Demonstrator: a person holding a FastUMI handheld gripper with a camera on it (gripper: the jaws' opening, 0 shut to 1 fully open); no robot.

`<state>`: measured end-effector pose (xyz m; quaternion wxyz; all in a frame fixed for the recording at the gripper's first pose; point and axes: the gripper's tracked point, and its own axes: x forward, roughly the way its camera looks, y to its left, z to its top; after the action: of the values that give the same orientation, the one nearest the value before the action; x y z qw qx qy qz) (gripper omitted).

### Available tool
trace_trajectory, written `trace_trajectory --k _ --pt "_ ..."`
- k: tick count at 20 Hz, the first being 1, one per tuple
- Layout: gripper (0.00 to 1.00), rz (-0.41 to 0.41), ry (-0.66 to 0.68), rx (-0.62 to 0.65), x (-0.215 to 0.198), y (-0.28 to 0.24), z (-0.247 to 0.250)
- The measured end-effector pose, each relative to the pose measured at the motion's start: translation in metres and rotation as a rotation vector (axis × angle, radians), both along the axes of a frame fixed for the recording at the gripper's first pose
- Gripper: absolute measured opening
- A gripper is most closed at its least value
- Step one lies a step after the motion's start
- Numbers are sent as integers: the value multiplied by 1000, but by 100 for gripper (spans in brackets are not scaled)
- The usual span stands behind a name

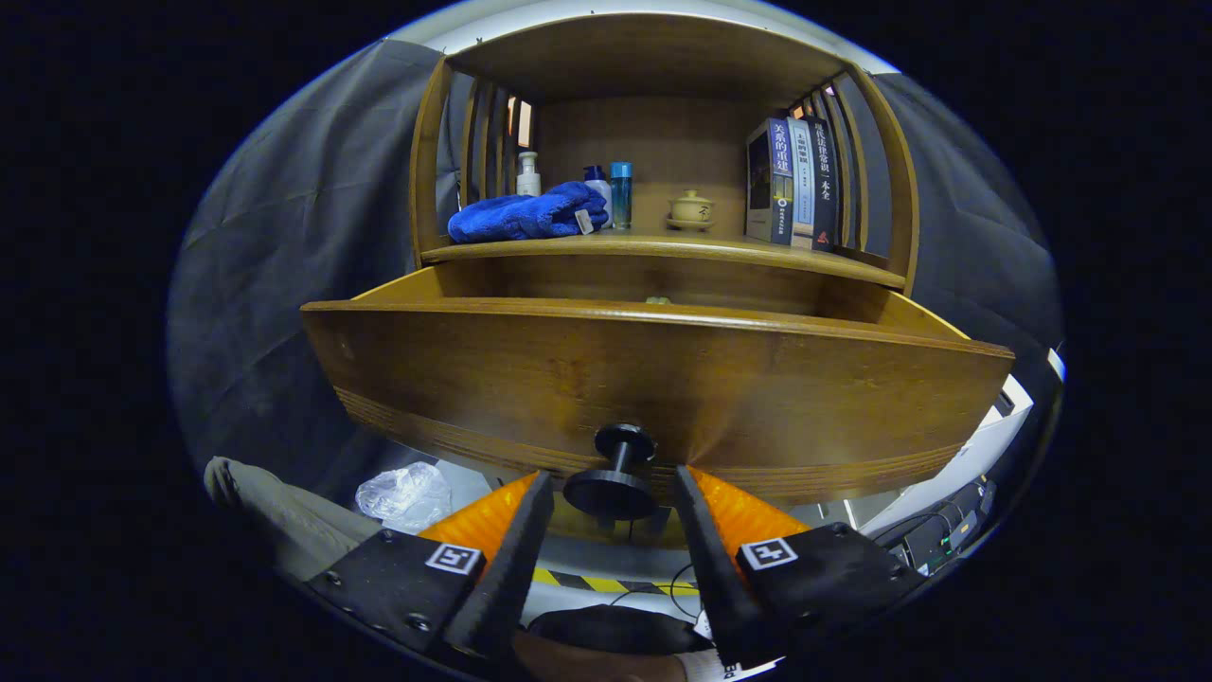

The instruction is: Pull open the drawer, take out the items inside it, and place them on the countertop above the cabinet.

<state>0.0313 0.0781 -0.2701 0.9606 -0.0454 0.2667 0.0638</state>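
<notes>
Drawer stands pulled well out from the cabinet, its front panel close ahead of the gripper. First step judged done or nearly so. Fingers are spread apart on either side of the dark round knob, with a visible gap on each side; neither finger presses on it, so the claw is open and holds nothing. The knob sits right between the fingertips, at the lower middle of the drawer front. The drawer interior is mostly hidden behind the tall front panel; only a small pale object peeks over the rim near the back, too small to identify. Items inside are judged not yet removed. Countertop above the drawer already carries a blue towel, a few bottles, a small lidded cup and a row of books; free space shows between cup and towel. Remaining work: back off the knob, lift the gripper over the front panel, reach in, carry items up to the countertop.
</notes>
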Motion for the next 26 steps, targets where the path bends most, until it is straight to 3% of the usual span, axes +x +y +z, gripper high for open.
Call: trace_trajectory --k 6,13,16,19,22,26 --pt "92 0 -67 26 -7 -1 49" --pt "91 31 -308 34 4 -7 196" --pt "91 28 -388 -7 26 -13 252" --pt "91 67 -455 49 58 4 295" --pt "91 58 -441 29 94 1 297" --pt "92 36 -279 56 132 4 244"
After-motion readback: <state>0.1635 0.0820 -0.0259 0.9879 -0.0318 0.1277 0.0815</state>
